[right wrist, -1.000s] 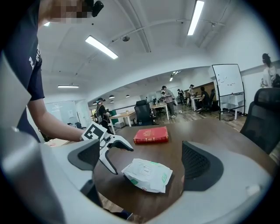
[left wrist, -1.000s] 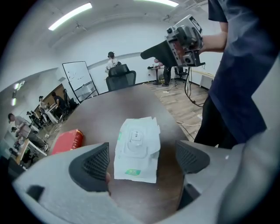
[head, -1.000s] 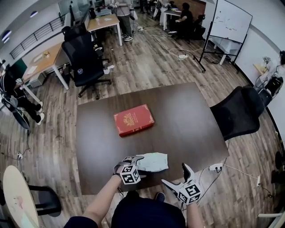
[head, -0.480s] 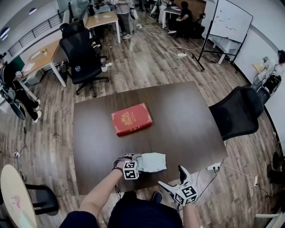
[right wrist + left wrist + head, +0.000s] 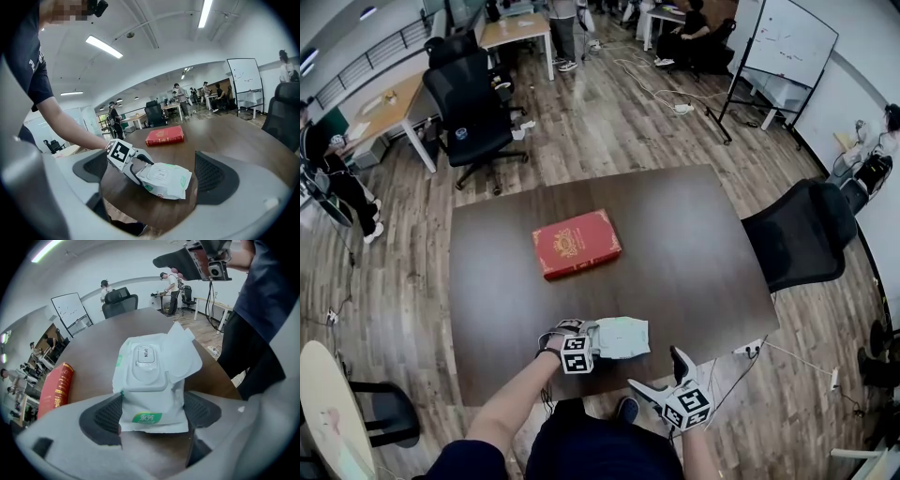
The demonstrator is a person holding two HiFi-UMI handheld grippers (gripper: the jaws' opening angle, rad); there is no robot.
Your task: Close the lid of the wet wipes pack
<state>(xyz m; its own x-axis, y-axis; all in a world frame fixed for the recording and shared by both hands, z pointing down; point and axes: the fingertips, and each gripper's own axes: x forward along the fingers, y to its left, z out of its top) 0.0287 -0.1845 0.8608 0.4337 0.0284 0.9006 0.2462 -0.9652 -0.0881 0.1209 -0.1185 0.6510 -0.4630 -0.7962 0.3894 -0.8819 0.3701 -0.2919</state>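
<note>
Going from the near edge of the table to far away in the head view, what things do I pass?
wet wipes pack → red book → black office chair → light desk

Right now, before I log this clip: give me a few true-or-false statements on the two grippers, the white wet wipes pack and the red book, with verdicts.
1. The left gripper is clamped on the white soft-plastic wet wipes pack. True: its jaws have just been closing, and the pads press the pack's near end.
2. The right gripper holds the red hardcover book. False: it hangs open and empty by the near edge of the dark brown table.
3. The pack lies on top of the book. False: they lie apart on the table.
4. A black office chair stands at the table's right side. True.
</note>
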